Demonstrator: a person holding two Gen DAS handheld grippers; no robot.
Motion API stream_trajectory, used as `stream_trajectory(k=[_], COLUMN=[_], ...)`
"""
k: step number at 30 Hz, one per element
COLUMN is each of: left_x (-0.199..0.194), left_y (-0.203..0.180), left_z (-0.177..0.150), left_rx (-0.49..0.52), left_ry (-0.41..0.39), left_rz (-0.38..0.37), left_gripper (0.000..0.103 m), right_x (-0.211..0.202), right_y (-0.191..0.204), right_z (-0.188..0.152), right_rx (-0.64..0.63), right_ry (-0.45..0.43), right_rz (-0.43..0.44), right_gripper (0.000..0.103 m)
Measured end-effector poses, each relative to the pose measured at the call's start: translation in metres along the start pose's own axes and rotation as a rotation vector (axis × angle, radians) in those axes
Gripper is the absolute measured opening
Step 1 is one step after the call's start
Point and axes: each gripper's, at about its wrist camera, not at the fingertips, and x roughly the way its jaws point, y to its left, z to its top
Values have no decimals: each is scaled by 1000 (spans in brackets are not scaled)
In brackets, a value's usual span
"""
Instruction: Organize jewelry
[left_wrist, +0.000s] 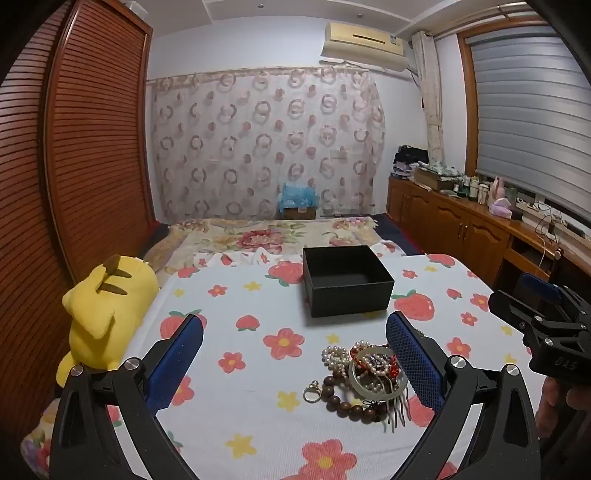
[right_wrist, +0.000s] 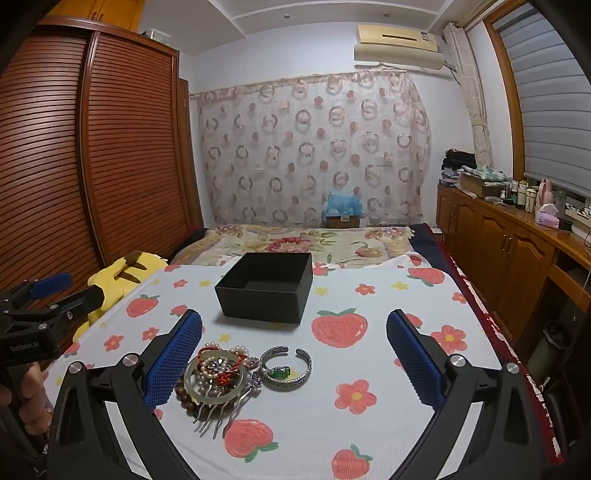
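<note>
A pile of jewelry lies on the flower-print sheet: a pearl string, a pale jade bangle, a brown bead bracelet, a gold ring and a metal hair comb. A silver cuff with a green stone rests just right of the pile. Behind it stands an empty black box. My left gripper is open, the pile near its right finger. My right gripper is open too, the pile by its left finger. Nothing is held.
A yellow plush toy lies at the bed's left edge beside a slatted wooden wardrobe. Wooden cabinets with bottles on top run along the right wall. A floral blanket covers the far part of the bed.
</note>
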Motion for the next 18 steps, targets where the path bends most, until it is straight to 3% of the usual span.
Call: stream_trajectory(k=[18], left_x=[0], left_y=[0], left_z=[0], left_rx=[10], left_ry=[-4], left_rz=[5], left_gripper=[96], right_x=[0], right_y=[0], right_z=[0], right_rx=[-2], right_ry=[-3], right_rz=[-1], right_gripper=[101])
